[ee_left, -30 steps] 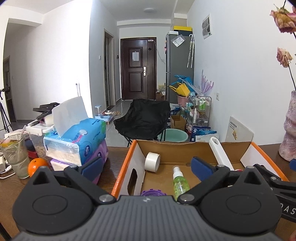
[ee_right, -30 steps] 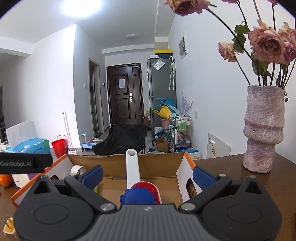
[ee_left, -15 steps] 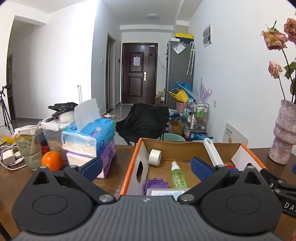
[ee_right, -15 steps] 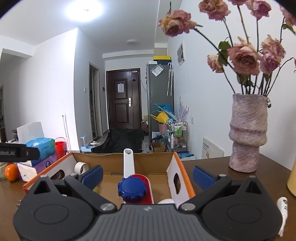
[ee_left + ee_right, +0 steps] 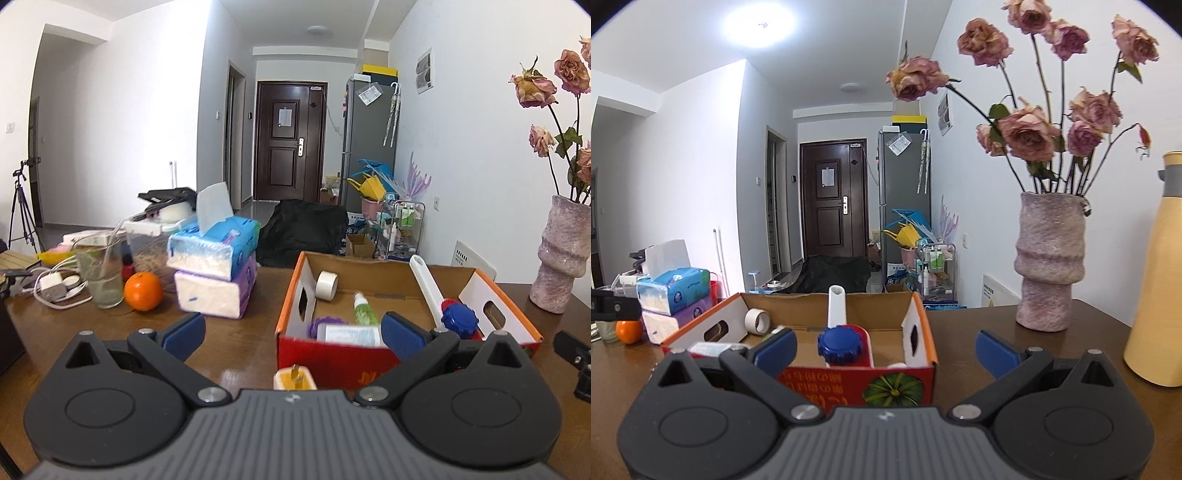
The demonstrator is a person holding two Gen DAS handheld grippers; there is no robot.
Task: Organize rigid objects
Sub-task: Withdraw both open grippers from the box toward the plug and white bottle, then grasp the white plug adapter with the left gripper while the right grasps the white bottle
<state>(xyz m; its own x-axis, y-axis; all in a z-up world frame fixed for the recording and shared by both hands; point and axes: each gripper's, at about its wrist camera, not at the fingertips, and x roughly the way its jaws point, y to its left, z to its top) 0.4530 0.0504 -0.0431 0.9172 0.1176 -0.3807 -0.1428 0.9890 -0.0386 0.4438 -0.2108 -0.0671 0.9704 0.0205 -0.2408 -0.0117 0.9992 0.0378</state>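
Note:
An open cardboard box (image 5: 334,363) with orange rims and a red front stands on the brown table; it also shows in the right wrist view (image 5: 925,328). Inside are a white tape roll (image 5: 326,285), a green spray bottle (image 5: 364,313), a purple lid (image 5: 318,326), a white-handled brush (image 5: 426,288) and a blue cap (image 5: 459,319). A yellow-faced plug (image 5: 294,377) lies on the table just before my left gripper (image 5: 291,332), which is open and empty. My right gripper (image 5: 884,347) is open and empty in front of the box.
Two stacked tissue packs (image 5: 216,266), an orange (image 5: 143,291), a glass (image 5: 99,275) and a charger with cables (image 5: 55,284) sit to the left. A vase of dried roses (image 5: 1049,262) and a yellow flask (image 5: 1156,280) stand to the right.
Both grippers have pulled back from the box toward the near side of the table. The box front and the plug have come into view. Both stay open.

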